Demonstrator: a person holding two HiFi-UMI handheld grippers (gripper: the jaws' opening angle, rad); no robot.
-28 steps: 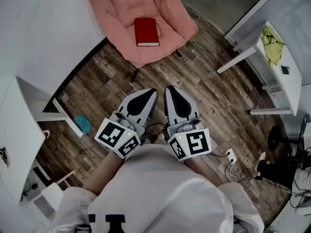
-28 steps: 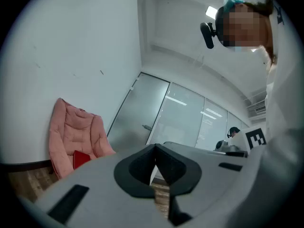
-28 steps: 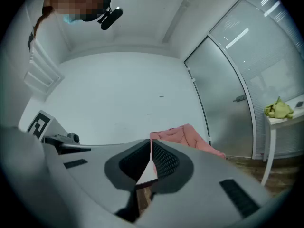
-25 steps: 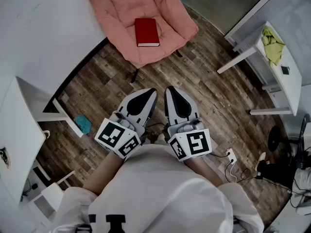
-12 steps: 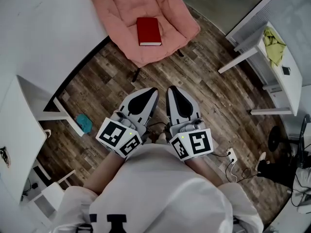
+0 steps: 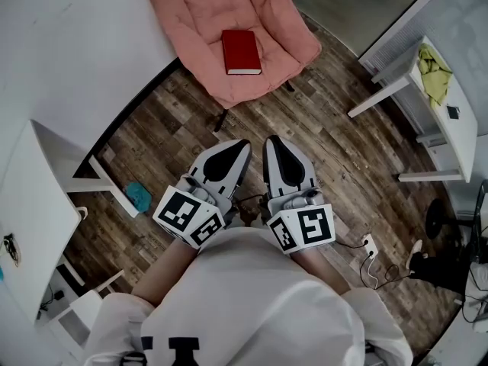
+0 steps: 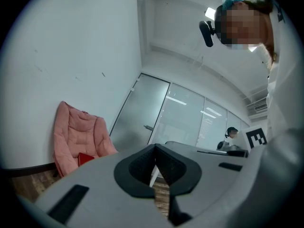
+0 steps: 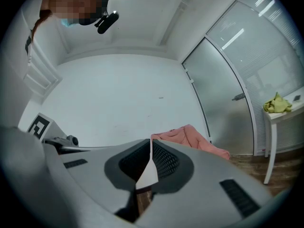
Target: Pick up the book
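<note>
A red book (image 6: 241, 52) lies flat on the seat of a pink cushioned chair (image 6: 200, 21) at the top of the head view. In the left gripper view the red book (image 7: 85, 158) shows low on the pink chair (image 7: 71, 137) at the left. Both grippers are held side by side close to the person's body, well short of the chair. My left gripper (image 6: 238, 148) is shut with nothing in it, and so is my right gripper (image 6: 271, 143). The right gripper view shows only the pink chair's top edge (image 8: 190, 136) past the shut jaws.
A wood floor (image 6: 328, 143) lies between me and the chair. A white table (image 6: 427, 90) with a yellow-green cloth (image 6: 431, 69) stands at right. A white desk (image 6: 30, 204) is at left, with a teal object (image 6: 139, 195) on the floor beside it. Cables and a socket (image 6: 367, 246) lie at right.
The chair and book have shifted slightly rightward and the grippers slightly down in the head view as I move. Both grippers stay shut and empty.
</note>
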